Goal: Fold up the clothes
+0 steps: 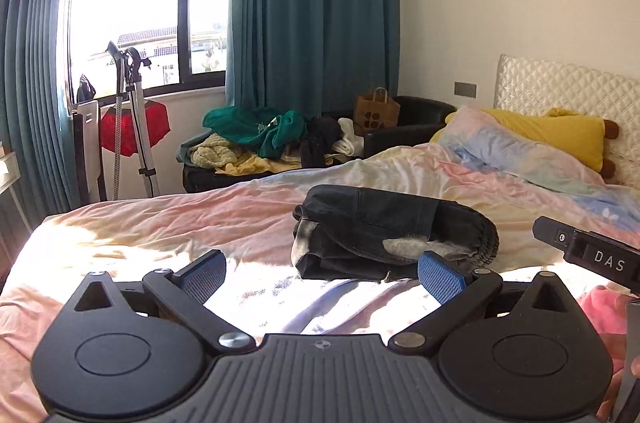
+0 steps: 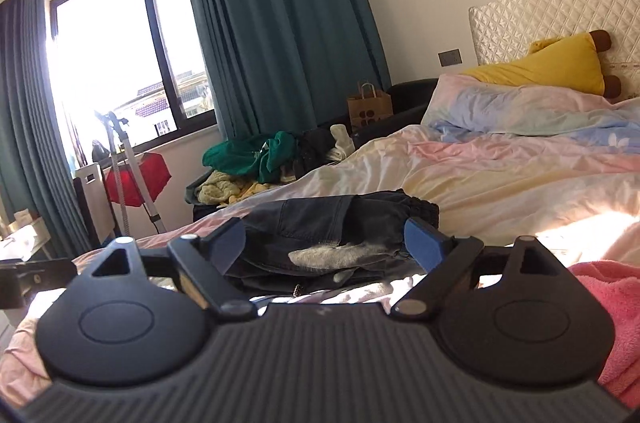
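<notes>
Status of the fold: the dark trousers (image 1: 394,233) lie as a compact folded bundle on the bed (image 1: 160,223), with a patch of pale grey lining showing on the near side, and neither tool touches them, so you should treat this garment as finished and released. Your left hand-held gripper (image 1: 322,273) has its jaws spread wide with nothing between the blue pads (image 1: 440,279); your right hand-held gripper (image 2: 324,243) is likewise spread and empty. In the left wrist view the bundle sits at about 1 o'clock from the left hand-held gripper, just beyond the right-hand pad and apart from it. In the right wrist view the bundle sits at 12 o'clock, framed between the two spread fingers but lying beyond their tips, not within the grip. The next step is probably to fetch another item. A pink garment (image 2: 608,307) lies on the bed at about 4 o'clock from the right hand-held gripper, near its body, and appears the closest candidate. A heap of unfolded clothes (image 1: 260,139) rests on a dark seat beyond the far edge of the bed, at about 11 o'clock in the left wrist view. Keep both sets of jaws spread while you travel, bring them down over an edge of the chosen fabric, and close only once cloth lies between the pads. Lay the item flat on the bare stretch of bed at 10 o'clock, well clear of the finished bundle.
</notes>
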Demonstrator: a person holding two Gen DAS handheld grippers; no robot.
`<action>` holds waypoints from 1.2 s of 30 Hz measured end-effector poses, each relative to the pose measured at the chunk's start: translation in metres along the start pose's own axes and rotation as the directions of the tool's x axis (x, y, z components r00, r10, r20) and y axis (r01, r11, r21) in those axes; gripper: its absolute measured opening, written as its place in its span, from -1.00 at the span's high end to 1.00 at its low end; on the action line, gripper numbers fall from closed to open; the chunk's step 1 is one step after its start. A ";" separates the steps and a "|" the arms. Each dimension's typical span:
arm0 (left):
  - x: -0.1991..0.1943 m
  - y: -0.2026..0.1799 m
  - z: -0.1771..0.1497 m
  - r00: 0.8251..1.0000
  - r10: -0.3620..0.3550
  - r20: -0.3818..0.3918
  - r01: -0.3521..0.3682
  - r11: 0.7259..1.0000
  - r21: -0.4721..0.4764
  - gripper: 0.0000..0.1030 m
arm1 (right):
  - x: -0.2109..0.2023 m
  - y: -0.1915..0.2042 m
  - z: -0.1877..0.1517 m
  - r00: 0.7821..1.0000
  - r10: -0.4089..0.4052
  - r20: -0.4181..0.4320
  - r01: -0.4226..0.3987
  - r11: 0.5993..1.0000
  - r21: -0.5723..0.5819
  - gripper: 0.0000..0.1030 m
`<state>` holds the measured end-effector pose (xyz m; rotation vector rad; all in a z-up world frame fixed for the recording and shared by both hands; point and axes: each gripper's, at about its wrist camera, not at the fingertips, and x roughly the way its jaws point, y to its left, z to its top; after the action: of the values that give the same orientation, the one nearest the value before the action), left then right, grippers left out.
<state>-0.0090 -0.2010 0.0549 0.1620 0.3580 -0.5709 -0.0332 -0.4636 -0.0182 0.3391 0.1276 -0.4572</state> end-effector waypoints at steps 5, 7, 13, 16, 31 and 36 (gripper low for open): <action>-0.021 0.000 -0.012 1.000 0.009 0.012 -0.009 1.000 0.004 -1.00 | -0.019 0.008 -0.005 1.000 0.008 -0.011 -0.008 1.000 -0.028 -0.72; -0.027 -0.001 -0.020 1.000 0.019 0.022 -0.019 1.000 0.018 -1.00 | -0.023 0.014 -0.008 1.000 0.005 -0.008 -0.006 0.998 -0.068 -0.72; -0.037 0.009 -0.037 1.000 0.029 -0.006 -0.029 0.999 -0.016 -1.00 | -0.031 0.037 -0.019 1.000 0.013 -0.004 -0.014 0.982 -0.188 -0.72; -0.044 0.016 -0.043 0.999 0.045 -0.006 -0.046 0.999 -0.017 -1.00 | -0.029 0.042 -0.021 1.000 0.016 -0.009 -0.017 0.977 -0.214 -0.71; -0.042 0.038 -0.043 0.996 0.079 -0.034 -0.081 0.993 -0.082 -1.00 | -0.025 0.040 -0.023 1.000 -0.005 -0.017 0.001 0.980 -0.201 -0.71; -0.041 0.037 -0.044 0.996 0.081 -0.039 -0.084 0.993 -0.081 -1.00 | -0.024 0.041 -0.024 1.000 -0.016 -0.018 0.011 0.979 -0.202 -0.71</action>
<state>-0.0332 -0.1392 0.0318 0.1073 0.4072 -0.4716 -0.0375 -0.4112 -0.0237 0.1437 0.1943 -0.4502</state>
